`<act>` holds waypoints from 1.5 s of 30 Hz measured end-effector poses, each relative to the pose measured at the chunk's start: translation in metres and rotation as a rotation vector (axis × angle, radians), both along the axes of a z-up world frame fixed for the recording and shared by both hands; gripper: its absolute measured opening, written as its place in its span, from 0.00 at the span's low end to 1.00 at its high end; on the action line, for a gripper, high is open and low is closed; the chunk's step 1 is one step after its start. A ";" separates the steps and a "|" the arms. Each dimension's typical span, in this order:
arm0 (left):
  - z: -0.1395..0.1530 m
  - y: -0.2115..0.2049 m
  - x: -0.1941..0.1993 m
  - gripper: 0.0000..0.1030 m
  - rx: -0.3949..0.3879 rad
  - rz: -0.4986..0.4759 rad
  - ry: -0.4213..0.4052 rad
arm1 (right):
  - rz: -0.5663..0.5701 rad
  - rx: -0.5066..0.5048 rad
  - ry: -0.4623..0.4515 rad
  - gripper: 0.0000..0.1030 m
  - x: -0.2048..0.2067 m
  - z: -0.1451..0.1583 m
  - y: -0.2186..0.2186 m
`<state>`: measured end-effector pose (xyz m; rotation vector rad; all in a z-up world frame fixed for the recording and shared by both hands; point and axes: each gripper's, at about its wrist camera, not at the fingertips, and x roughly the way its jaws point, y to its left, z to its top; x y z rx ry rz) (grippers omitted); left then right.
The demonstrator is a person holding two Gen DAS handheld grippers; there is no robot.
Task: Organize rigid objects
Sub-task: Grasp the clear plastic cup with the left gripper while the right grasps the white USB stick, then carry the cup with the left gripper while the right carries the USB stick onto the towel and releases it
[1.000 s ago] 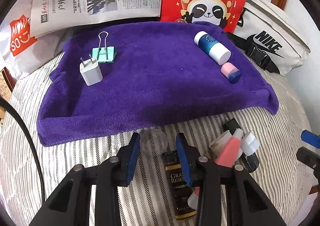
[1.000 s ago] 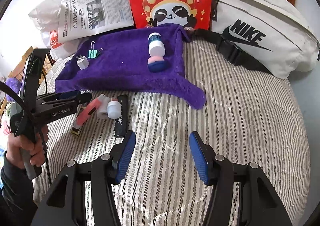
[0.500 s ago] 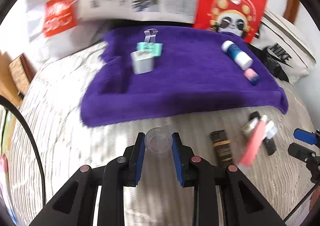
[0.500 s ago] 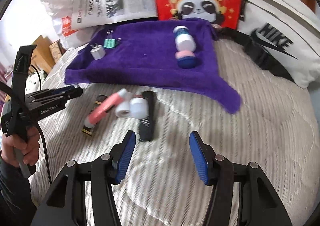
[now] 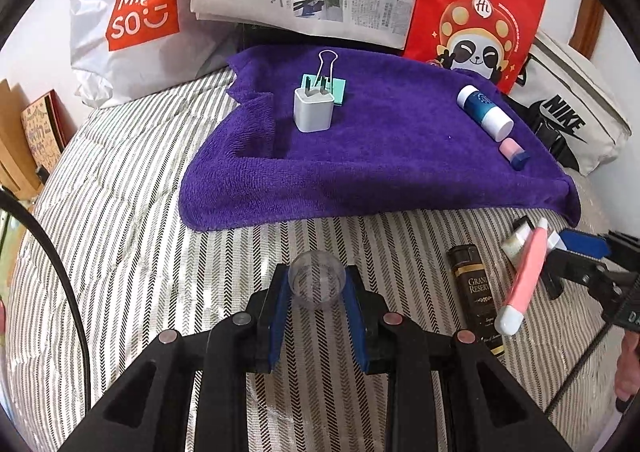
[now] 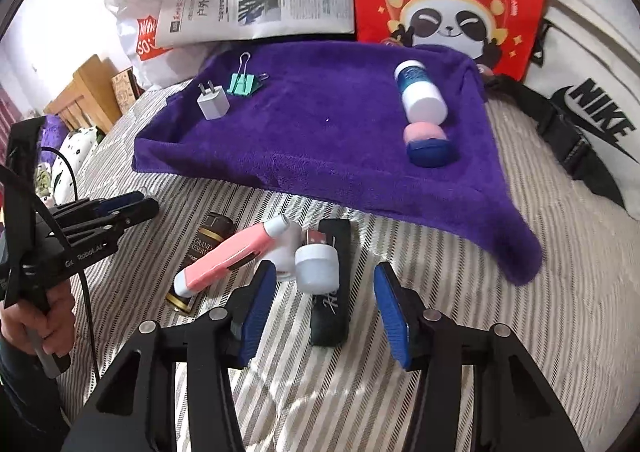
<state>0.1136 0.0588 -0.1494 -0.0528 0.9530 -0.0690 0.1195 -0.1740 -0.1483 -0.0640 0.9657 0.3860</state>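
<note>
Four things already lie on the purple towel [image 5: 380, 156], spread across the striped bed [image 5: 120, 212]: charger and clip toward eleven o'clock, two small bottles toward two. The right gripper [image 6: 324, 300] has just been narrowing its fingers, not yet pressing, around a white jar [image 6: 316, 262] on the black case [image 6: 332, 292] in the leftover pile. The left gripper [image 5: 317, 306] pinches a clear, seemingly round cap [image 5: 317, 280]. Carrying it forward onto open towel looks next.
</note>
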 end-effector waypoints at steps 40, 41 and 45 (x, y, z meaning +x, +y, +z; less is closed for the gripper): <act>-0.003 -0.008 -0.009 0.25 0.040 0.011 -0.062 | -0.126 -0.098 -0.151 0.24 -0.019 -0.024 -0.044; -0.003 -0.007 -0.009 0.25 0.037 0.012 -0.062 | -0.126 -0.102 -0.152 0.24 -0.018 -0.024 -0.043; -0.003 -0.006 -0.010 0.25 0.040 0.012 -0.064 | -0.127 -0.094 -0.149 0.24 -0.018 -0.024 -0.044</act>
